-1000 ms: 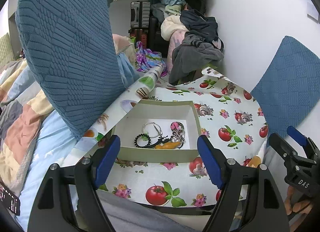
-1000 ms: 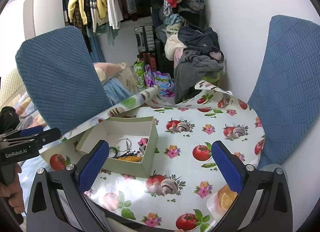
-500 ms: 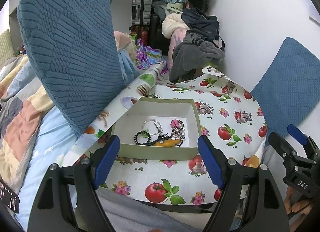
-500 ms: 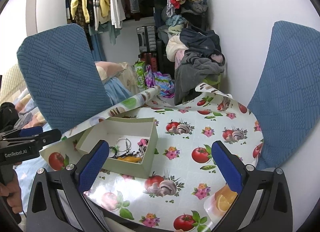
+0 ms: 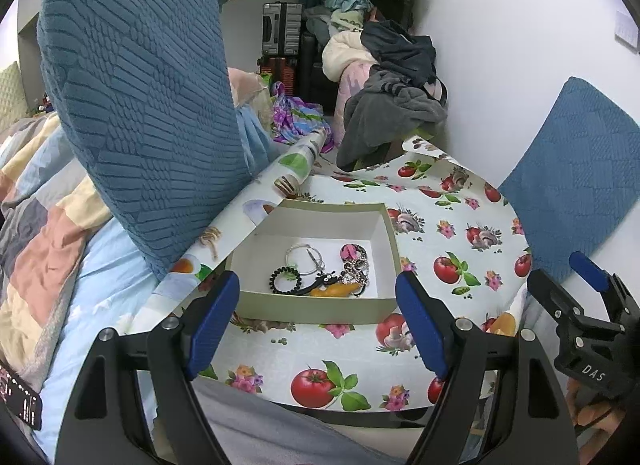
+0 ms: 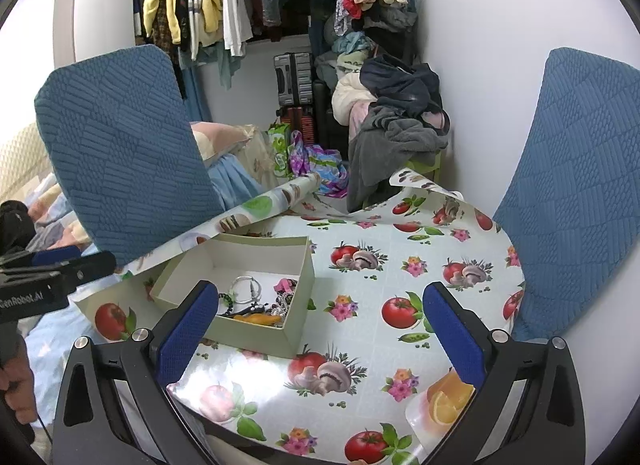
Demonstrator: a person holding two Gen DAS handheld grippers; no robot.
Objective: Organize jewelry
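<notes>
A shallow pale-green cardboard box [image 5: 280, 307] sits on the left part of the round table. Jewelry lies tangled in its near half: a silver hoop [image 5: 301, 255], a black bead bracelet [image 5: 285, 279], an orange piece [image 5: 335, 289] and a beaded chain with a pink bit [image 5: 354, 261]. My left gripper [image 5: 316, 323] is held open just short of the box's front wall, nothing between its blue pads. In the right wrist view the same box [image 6: 298, 331] lies ahead to the left, and my right gripper [image 6: 320, 335] hangs open over the tablecloth, empty.
A fruit-print tablecloth [image 6: 400, 273] covers the table, its far-left edge curled up. Blue chair backs stand at the left [image 5: 136, 105] and right [image 6: 576, 201]. A heap of clothes [image 6: 396, 125] lies behind the table, with a quilted bed [image 5: 44, 245] on the left.
</notes>
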